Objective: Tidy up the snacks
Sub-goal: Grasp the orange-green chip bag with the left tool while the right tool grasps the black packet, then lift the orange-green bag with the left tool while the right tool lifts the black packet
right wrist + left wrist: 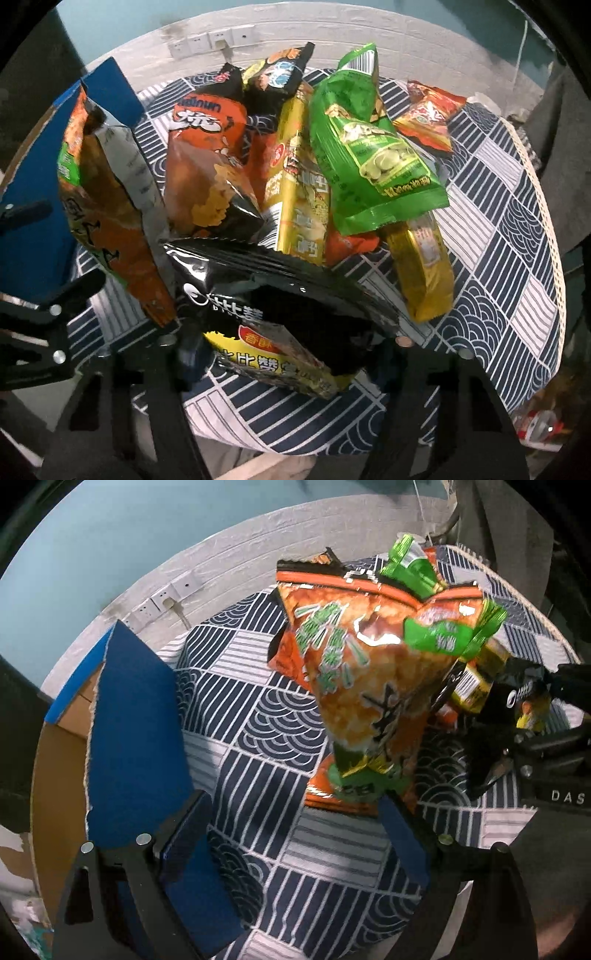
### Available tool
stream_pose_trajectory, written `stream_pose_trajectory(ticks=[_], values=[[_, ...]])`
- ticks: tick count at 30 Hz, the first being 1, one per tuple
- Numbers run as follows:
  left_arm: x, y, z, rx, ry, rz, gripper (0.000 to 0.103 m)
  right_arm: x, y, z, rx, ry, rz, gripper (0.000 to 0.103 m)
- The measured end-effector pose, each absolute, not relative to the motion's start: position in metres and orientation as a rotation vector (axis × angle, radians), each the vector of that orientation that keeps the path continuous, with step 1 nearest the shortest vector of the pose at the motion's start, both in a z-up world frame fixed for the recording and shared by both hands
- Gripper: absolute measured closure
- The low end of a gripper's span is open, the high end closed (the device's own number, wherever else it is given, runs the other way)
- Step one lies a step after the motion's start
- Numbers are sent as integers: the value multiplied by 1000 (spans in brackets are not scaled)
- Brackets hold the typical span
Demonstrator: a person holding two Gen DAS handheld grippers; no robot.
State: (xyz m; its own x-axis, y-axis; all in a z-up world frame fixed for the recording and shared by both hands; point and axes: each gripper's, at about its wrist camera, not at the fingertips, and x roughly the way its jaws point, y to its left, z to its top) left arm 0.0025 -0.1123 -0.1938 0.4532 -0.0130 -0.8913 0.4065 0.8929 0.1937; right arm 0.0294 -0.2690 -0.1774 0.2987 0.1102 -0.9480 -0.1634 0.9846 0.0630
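Right wrist: right tool (284,341) half-open around black snack bag (280,295); grip unclear.

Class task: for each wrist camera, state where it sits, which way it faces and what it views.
Left wrist: on the left gripper, facing steeply down at the orange-and-green foil snack bag; own open jaws show.
Right wrist: on the right gripper, facing down at the snack pile; own jaws flank the black-and-yellow foil bag.
Shared: that orange bag, blue cardboard box, patterned blue-and-white tablecloth.
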Motion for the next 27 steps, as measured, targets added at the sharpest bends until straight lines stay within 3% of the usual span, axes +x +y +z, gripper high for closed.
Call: stream_pose_trajectory(ticks=[27], values=[[30, -155, -223, 433, 1105, -324, 10, 29, -288, -160, -136, 1200, 266, 42]])
